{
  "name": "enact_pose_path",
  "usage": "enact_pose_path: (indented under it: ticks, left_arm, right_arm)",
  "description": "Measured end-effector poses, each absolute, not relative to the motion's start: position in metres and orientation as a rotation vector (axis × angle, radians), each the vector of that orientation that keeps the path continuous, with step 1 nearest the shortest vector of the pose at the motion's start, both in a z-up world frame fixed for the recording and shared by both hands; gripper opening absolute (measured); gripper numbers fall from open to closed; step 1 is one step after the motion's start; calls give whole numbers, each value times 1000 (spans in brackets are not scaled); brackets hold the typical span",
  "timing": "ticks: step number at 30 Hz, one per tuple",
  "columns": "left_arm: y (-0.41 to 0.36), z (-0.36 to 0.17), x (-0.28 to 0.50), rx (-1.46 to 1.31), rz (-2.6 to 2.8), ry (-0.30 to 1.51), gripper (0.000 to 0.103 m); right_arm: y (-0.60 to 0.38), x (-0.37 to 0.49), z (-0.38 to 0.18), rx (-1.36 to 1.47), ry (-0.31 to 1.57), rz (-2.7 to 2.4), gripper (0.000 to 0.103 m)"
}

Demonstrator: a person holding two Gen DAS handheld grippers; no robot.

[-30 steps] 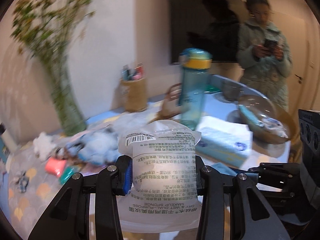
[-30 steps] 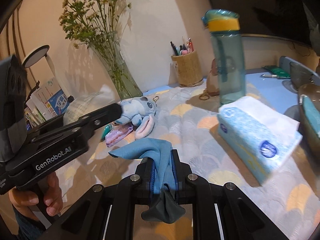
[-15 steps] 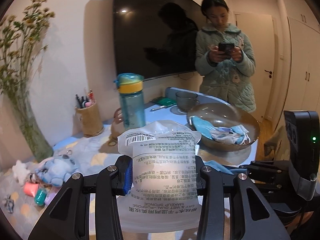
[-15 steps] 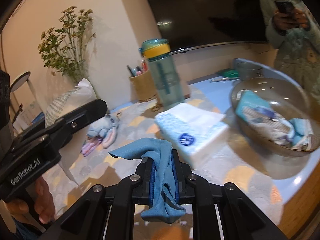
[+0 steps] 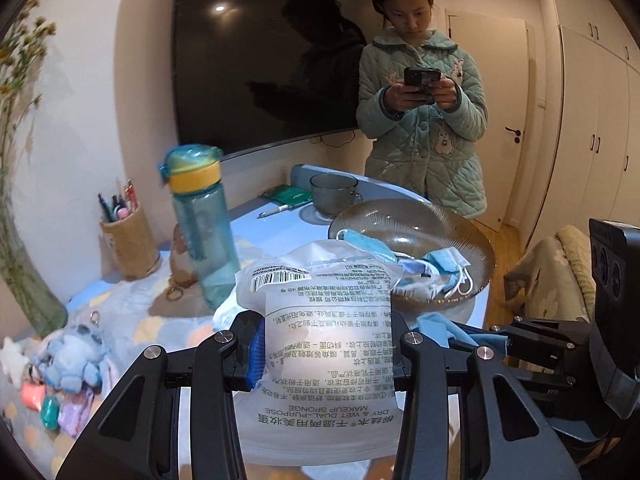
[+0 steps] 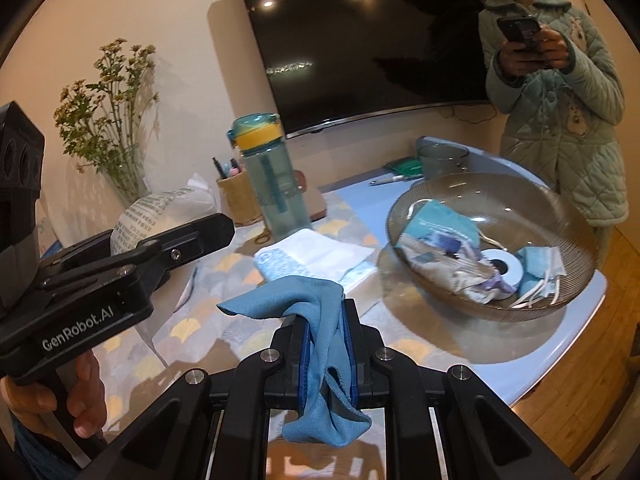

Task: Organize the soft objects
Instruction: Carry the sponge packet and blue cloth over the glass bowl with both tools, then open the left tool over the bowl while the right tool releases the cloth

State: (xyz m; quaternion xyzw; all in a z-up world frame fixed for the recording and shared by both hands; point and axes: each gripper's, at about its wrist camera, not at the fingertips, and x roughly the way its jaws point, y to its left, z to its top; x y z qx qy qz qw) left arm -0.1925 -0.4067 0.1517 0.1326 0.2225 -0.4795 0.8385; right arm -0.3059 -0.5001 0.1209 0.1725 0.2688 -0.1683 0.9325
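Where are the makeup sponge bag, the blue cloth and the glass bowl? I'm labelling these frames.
makeup sponge bag (image 5: 328, 360), left wrist view, printed front.
blue cloth (image 6: 320, 312), right wrist view, fold above the pads.
glass bowl (image 6: 576, 240), right wrist view, ribbed inner wall.

A large dark television (image 5: 264, 68) hangs on a cream wall (image 5: 120, 112), mirroring two ceiling lights. On the right stand a closed door (image 5: 508, 120) and tall white cupboards (image 5: 592, 120) over a wooden floor (image 5: 510, 240). A person in a quilted jacket (image 5: 420, 132) stands behind the desk (image 5: 272, 228).
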Motion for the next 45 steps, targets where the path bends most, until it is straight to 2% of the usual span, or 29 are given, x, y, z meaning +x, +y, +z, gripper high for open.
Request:
enact_pose_path:
  ticks: [11, 16, 19, 24, 35, 45]
  left_arm:
    - [-458, 152, -192, 320, -1059, 471, 39]
    - [-476, 147, -186, 251, -1124, 570, 39]
    - [-484, 151, -190, 251, -1147, 553, 39]
    - [-516, 145, -184, 257, -1103, 561, 39]
    - [-572, 123, -186, 302, -1083, 585, 39]
    - [-610, 136, -170, 268, -1049, 574, 40]
  right_arm:
    - [-549, -322, 126, 404, 526, -458, 14]
    - [-569, -332, 127, 427, 498, -516, 14]
    - [-589, -339, 131, 456, 471, -573, 14]
    - [-627, -341, 137, 394, 445, -730, 14]
    - [-685, -343, 93, 616, 510, -650, 14]
    - [-702, -335, 102, 586, 502, -644, 14]
